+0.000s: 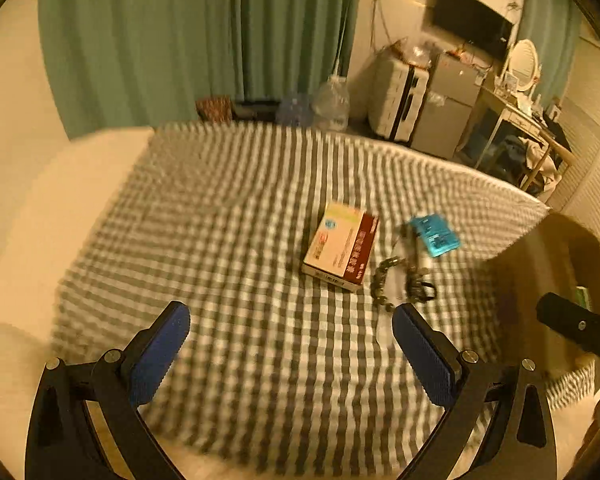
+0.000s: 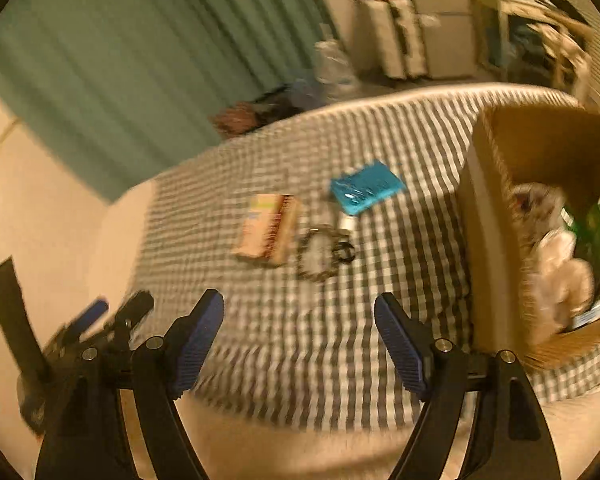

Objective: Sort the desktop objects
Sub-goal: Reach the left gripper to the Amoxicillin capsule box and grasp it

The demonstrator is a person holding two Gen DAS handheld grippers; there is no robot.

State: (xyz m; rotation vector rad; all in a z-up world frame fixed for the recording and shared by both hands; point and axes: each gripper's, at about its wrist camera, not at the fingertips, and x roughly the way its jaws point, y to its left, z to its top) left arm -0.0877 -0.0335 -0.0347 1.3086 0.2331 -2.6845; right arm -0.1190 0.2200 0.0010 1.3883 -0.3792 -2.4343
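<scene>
A: What is the left claw (image 1: 291,354) doing?

B: It is hanging released over the checked cloth (image 1: 240,240), its blue pads (image 1: 162,354) standing wide apart with nothing between them.

A: And the right claw (image 2: 299,346)?

B: It is doing the same, spread and gripping nothing, hovering above the near edge of the cloth. In its own view the left claw is showing at the lower left, blurred.

A: What is lying beyond them?

B: A medicine box (image 1: 342,246), cream and dark red, is lying flat near the middle of the cloth. Just to its right a string of dark beads (image 1: 396,280) is curling beside it, with a small black ring at its right end. I cannot tell whether the beads are touching the box.

A: Anything further out?

B: A blue packet (image 1: 435,234) is lying beyond the beads, tilted, and a small white thing (image 2: 347,222) is peeking out from under its near edge in the right view; it is too blurred to name.

A: Where is the container sitting?

B: A cardboard box (image 2: 488,216) is standing open on the right side of the cloth, well apart from the loose things. Crumpled pale wrappers and green packets are already lying inside it.

A: And behind?

B: Green curtains (image 1: 180,40) are hanging at the back.
</scene>
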